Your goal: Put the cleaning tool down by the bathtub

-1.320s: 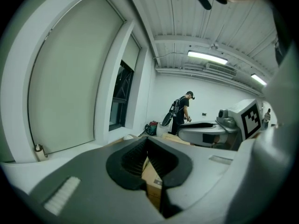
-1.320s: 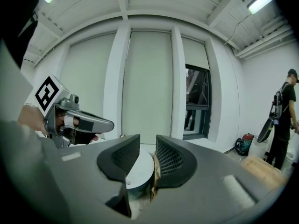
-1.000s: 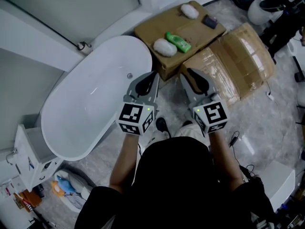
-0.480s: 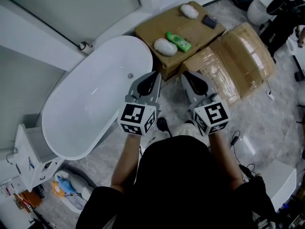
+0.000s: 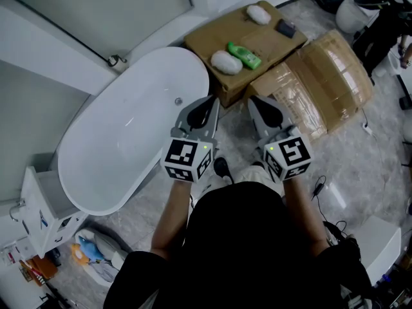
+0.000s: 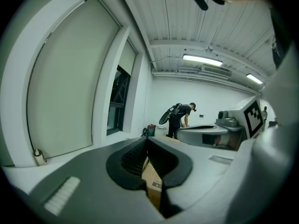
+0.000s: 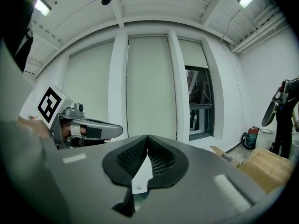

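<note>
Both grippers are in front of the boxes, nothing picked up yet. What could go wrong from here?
Both the left gripper and right gripper are shut and empty, the right's jaws having just closed on nothing; reaching in like this would likely push rather than grasp. The white pad lies right beside the green bottle near the box edge: either could get knocked off.

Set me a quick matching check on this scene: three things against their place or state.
Things:
1. bathtub
2. green bottle
3. right tongs

Place or state:
A. lying on the cardboard box
B. shut, empty
C. white, nothing in it

Pairs: 1-C, 2-A, 3-B.

The right tongs have just been closing, with nothing between them.
</note>
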The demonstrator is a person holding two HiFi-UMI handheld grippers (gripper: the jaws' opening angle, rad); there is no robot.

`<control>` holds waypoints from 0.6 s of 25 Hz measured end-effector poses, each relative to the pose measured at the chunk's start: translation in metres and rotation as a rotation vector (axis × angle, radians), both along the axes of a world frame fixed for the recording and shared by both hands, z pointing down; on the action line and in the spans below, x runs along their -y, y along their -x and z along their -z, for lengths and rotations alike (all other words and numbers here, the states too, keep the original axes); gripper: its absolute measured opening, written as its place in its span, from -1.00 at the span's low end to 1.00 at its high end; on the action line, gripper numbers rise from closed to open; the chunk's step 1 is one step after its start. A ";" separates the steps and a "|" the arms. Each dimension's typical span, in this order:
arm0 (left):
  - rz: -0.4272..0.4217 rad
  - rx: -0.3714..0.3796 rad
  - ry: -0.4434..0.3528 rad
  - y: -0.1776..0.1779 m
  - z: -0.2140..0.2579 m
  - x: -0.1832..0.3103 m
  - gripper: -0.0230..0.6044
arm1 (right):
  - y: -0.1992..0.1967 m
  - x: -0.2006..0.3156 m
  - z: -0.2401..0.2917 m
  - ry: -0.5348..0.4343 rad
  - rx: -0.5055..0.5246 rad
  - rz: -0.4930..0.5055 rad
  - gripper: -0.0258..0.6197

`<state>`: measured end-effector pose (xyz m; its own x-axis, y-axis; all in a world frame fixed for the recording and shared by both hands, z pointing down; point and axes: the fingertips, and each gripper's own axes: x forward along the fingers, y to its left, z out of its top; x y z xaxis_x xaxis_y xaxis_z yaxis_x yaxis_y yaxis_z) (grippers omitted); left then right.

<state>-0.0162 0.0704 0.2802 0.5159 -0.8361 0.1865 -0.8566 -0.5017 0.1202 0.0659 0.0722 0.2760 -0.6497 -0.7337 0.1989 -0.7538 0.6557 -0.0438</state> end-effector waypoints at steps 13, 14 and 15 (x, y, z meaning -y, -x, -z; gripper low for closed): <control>0.005 -0.004 0.014 0.007 -0.007 -0.003 -0.93 | 0.006 -0.001 -0.003 0.012 0.004 -0.001 -0.89; 0.004 -0.005 0.015 0.007 -0.008 -0.004 -0.93 | 0.006 -0.001 -0.004 0.012 0.004 -0.001 -0.89; 0.004 -0.006 0.017 0.007 -0.008 -0.004 -0.93 | 0.006 -0.002 -0.004 0.013 0.004 -0.001 -0.89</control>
